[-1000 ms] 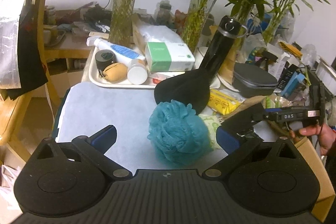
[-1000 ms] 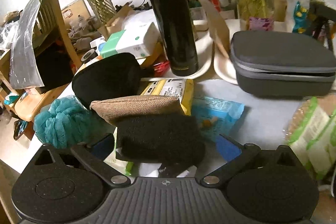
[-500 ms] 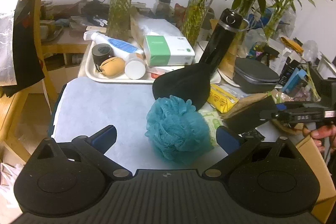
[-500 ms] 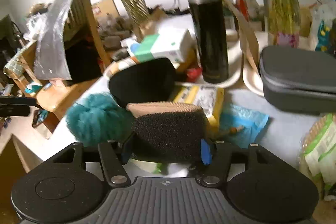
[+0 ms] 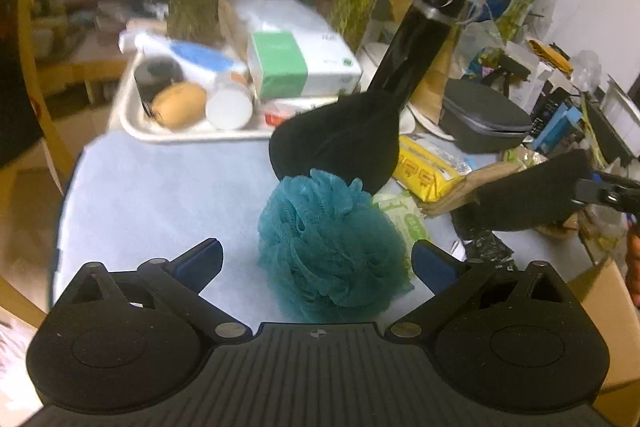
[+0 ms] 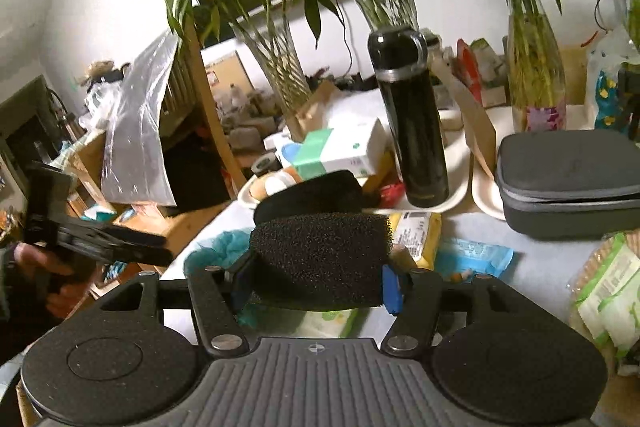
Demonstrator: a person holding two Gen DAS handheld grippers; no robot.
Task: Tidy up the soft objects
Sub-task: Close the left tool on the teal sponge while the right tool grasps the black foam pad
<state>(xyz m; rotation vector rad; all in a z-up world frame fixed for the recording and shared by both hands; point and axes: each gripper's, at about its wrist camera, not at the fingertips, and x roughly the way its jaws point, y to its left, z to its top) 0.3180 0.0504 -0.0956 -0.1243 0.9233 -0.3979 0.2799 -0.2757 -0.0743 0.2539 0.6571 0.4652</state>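
In the left wrist view, the teal bath pouf [image 5: 330, 247] is being framed between the spread fingers of the left gripper [image 5: 316, 259]; the blue pads are standing clear of it on both sides, so nothing is being gripped yet, and the pouf is resting on the pale blue mat [image 5: 160, 195]. Off to the right, the black foam sponge [image 5: 528, 195] is being carried clear of the table. A black soft pad [image 5: 340, 143], a tan pouch [image 5: 460, 187] and wipe packets are lying unsorted just behind the pouf.

In the right wrist view, the same black foam sponge [image 6: 320, 259] is being pinched between the pads of the right gripper [image 6: 316, 279], held above the clutter. No destination bin is being shown clearly. The task is judged to be in its early part: one item lifted, one about to be grasped, several left.
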